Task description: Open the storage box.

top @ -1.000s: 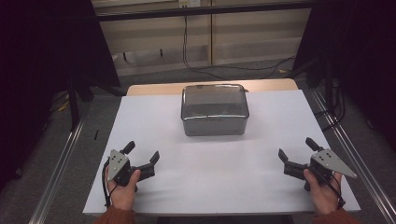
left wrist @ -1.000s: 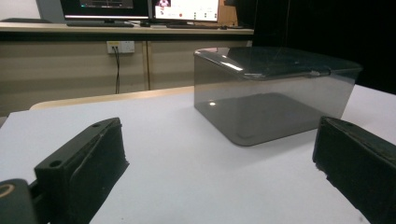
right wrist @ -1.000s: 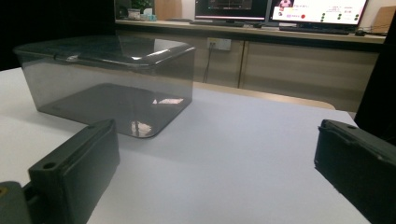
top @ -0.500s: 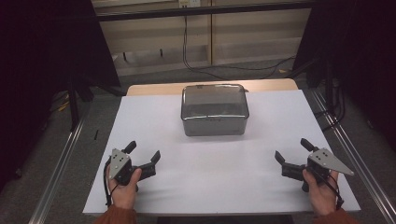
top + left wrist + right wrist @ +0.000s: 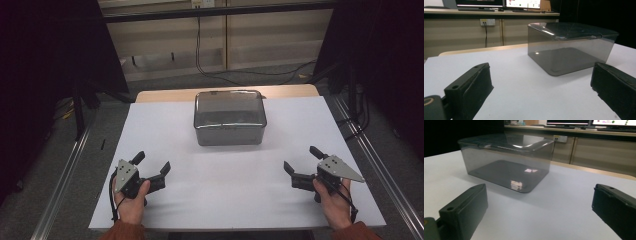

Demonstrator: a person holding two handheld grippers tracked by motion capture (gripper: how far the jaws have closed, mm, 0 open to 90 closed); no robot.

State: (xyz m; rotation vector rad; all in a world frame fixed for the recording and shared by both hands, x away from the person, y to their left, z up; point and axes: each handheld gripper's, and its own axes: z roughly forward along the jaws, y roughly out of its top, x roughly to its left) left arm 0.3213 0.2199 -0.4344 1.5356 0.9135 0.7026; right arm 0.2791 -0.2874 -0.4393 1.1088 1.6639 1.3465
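Note:
A smoky, see-through plastic box with a lid stands at the back middle of the white table top. It looks empty in the left gripper view and in the right gripper view. My left gripper rests low at the front left, open, with nothing between its jaws. At the front right my right gripper is open too and holds nothing. Both point toward the box and stay well short of it.
Metal rails run along both sides of the table. Past the far edge are a wooden cabinet wall with hanging cables, and monitors on a counter.
My right gripper has slid a little to the left, toward the middle of the table. The left gripper has barely shifted. The box has stayed put.

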